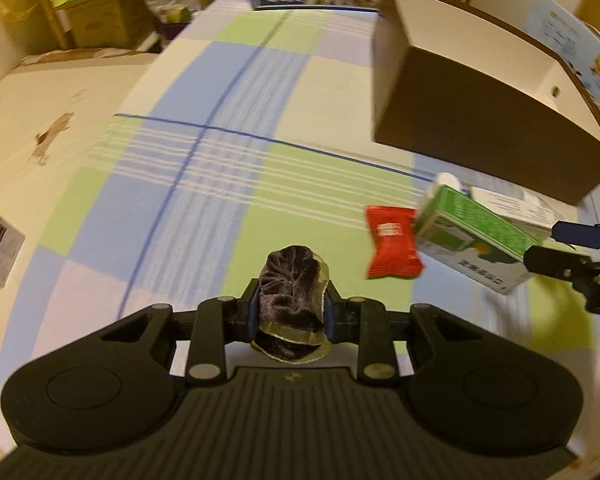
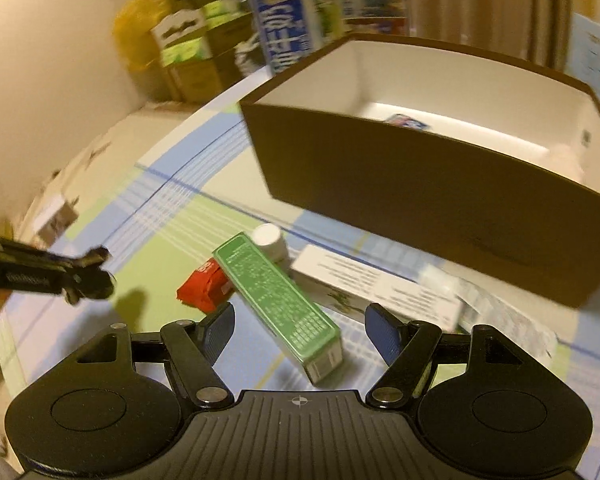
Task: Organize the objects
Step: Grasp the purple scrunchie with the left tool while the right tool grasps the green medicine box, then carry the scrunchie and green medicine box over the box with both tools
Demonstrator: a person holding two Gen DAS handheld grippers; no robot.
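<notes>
My left gripper (image 1: 291, 312) is shut on a dark purple velvet scrunchie (image 1: 294, 286) and holds it above the checked tablecloth. My right gripper (image 2: 306, 330) is open, its jaws on either side of the near end of a green carton (image 2: 278, 300) that lies on the cloth. A red snack packet (image 2: 204, 286) lies left of the carton; it also shows in the left wrist view (image 1: 392, 242). A white-capped bottle (image 2: 269, 240) and a white box (image 2: 376, 290) lie behind. A brown open box (image 2: 420, 184) with white inside stands beyond them.
The brown box (image 1: 480, 116) holds a small blue-and-red packet (image 2: 406, 122). A beige cardboard box (image 1: 40, 120) lies left of the table. Blue cartons (image 2: 284, 28) and stacked boxes stand at the far edge. The left gripper shows in the right wrist view (image 2: 88, 274).
</notes>
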